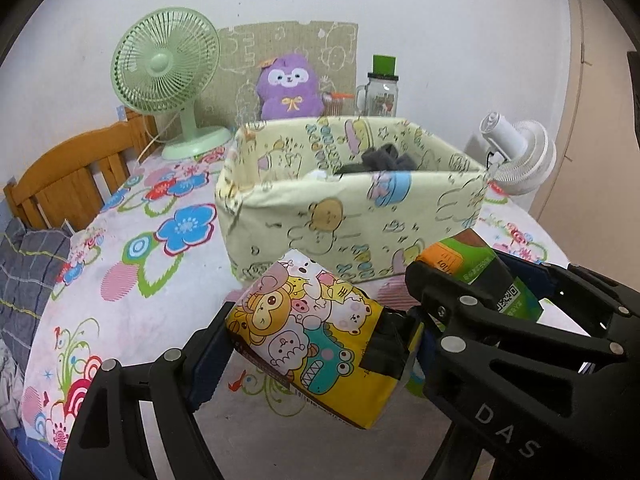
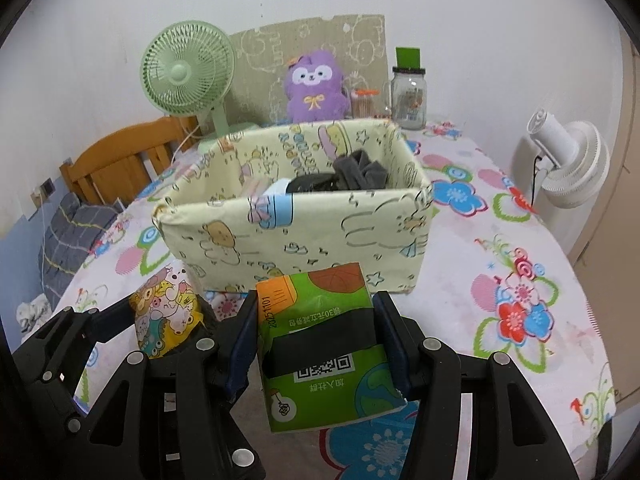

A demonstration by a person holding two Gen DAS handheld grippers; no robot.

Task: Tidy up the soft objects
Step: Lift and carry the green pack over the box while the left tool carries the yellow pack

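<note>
My left gripper (image 1: pixel 308 336) is shut on a yellow tissue pack (image 1: pixel 280 312) printed with cartoon animals, held above the flowered tablecloth. Just to its right, my right gripper (image 2: pixel 318 312) is shut on a green tissue pack (image 2: pixel 320 360) with a QR code. Both packs hang just in front of a pale yellow fabric basket (image 2: pixel 296 232), side by side. The yellow pack (image 2: pixel 168 312) shows at the left of the right wrist view, the green pack (image 1: pixel 468 264) at the right of the left wrist view. Dark grey cloth (image 2: pixel 356 174) lies inside the basket.
Behind the basket, a purple plush toy (image 2: pixel 316 88) sits against a cardboard sheet, with a green desk fan (image 2: pixel 186 74) to its left and a glass jar (image 2: pixel 408 94) to its right. A white fan (image 2: pixel 568 160) stands off the table's right edge. A wooden chair (image 1: pixel 76 176) is at the left.
</note>
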